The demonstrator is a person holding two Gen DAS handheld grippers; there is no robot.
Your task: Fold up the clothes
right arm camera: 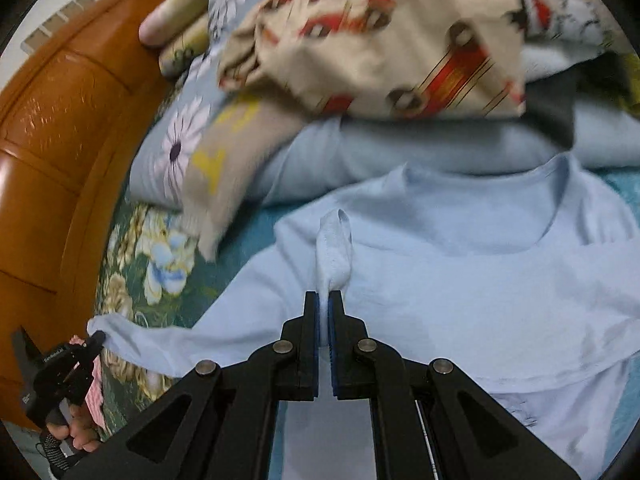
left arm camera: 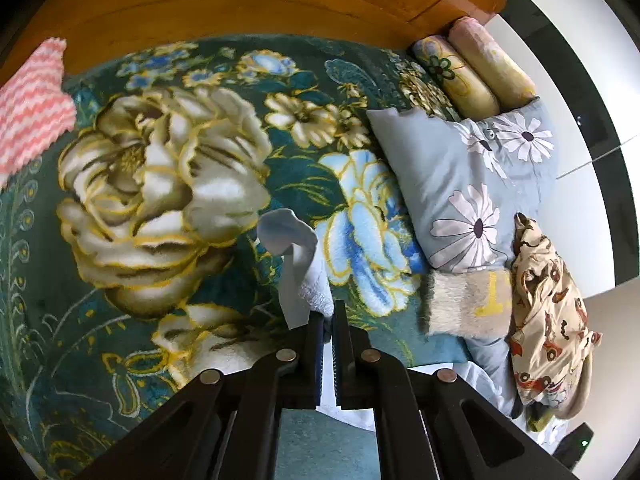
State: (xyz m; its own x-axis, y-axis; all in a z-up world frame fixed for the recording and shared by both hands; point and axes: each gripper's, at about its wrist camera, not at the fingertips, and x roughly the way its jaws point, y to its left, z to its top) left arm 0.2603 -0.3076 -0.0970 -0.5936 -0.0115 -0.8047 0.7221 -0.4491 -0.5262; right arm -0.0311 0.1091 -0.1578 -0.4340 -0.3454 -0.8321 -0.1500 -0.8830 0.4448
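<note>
You are working over a bed: plush teal blanket (left arm camera: 168, 168) with big cream and blue flowers, glossy orange wood headboard (right arm camera: 60, 128) behind it. Largest to smallest after that: a grey-blue daisy pillow (left arm camera: 452, 176), a cream cloth with red cars (right arm camera: 380, 32) heaped on folded blue bedding, a beige fuzzy cushion (left arm camera: 464, 300) with yellow marks, two rolled bolsters (left arm camera: 476, 68), a pink zigzag knit (left arm camera: 28, 108) at the edge.

The shirt (right arm camera: 460, 272), pale blue, thin soft jersey, long-sleeved, is lying face-up on the blanket straight ahead of your right gripper (right arm camera: 324, 304), collar pointing away from you, long axis running away toward the pillows. Hem end is folding up near you.

Right gripper is pinching a bunched tuft of shirt fabric, jaws nearly closed on it. Left gripper (left arm camera: 329, 314) is likewise clamping a sleeve cuff, fabric flopping out past the tips; in the right view it is sitting far left, stretching the sleeve out sideways, well apart from the body.

Likely next: sleeve needs carrying across toward the chest, so the left hand is the nearer one. Limp cloth will probably sag.
</note>
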